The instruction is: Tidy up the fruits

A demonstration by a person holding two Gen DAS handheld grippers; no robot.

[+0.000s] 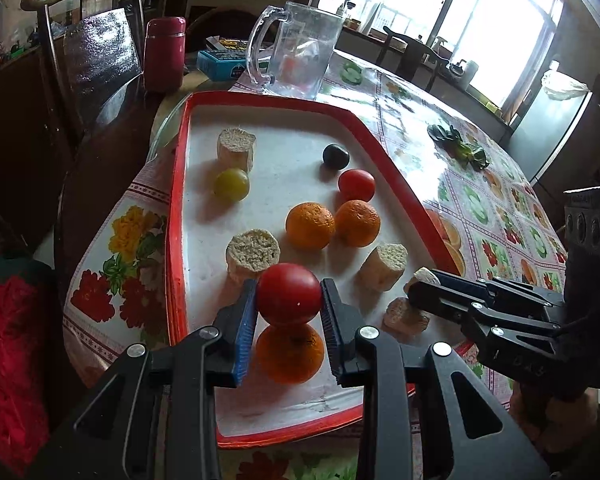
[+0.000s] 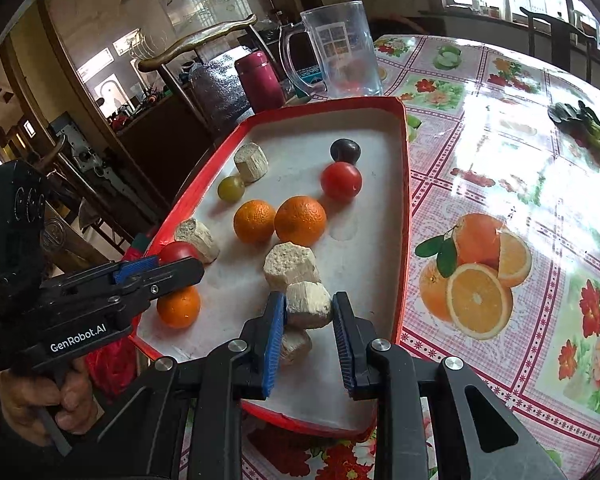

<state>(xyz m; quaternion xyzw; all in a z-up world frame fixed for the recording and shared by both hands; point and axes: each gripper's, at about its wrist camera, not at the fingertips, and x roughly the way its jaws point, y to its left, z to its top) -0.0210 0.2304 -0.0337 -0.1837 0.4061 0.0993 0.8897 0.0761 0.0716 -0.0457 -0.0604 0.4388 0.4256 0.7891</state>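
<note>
Fruit sits all over the red-rimmed tray (image 1: 176,216) on the flowered tabletop (image 1: 480,200), and from our left wrist we see our left gripper (image 1: 288,300) with its fingers (image 1: 246,320) pressed tight on a red tomato (image 1: 289,294), held above an orange (image 1: 290,354) lying on the tray. Beyond them lie two more oranges (image 1: 310,225) touching each other, another tomato (image 1: 356,185), a dark plum (image 1: 335,156), a yellow-green fruit (image 1: 231,184) and pale stem chunks (image 1: 253,254). A glass mug (image 1: 296,52) stands past the tray.

Over to our right wrist: our right gripper (image 2: 309,308) has its fingers (image 2: 274,328) clamped on a pale chunk (image 2: 309,304), just above another piece on the tray (image 2: 402,208). To the left, a hand (image 2: 48,400) carries the left gripper (image 2: 168,268), closed around its tomato (image 2: 178,251).
</note>
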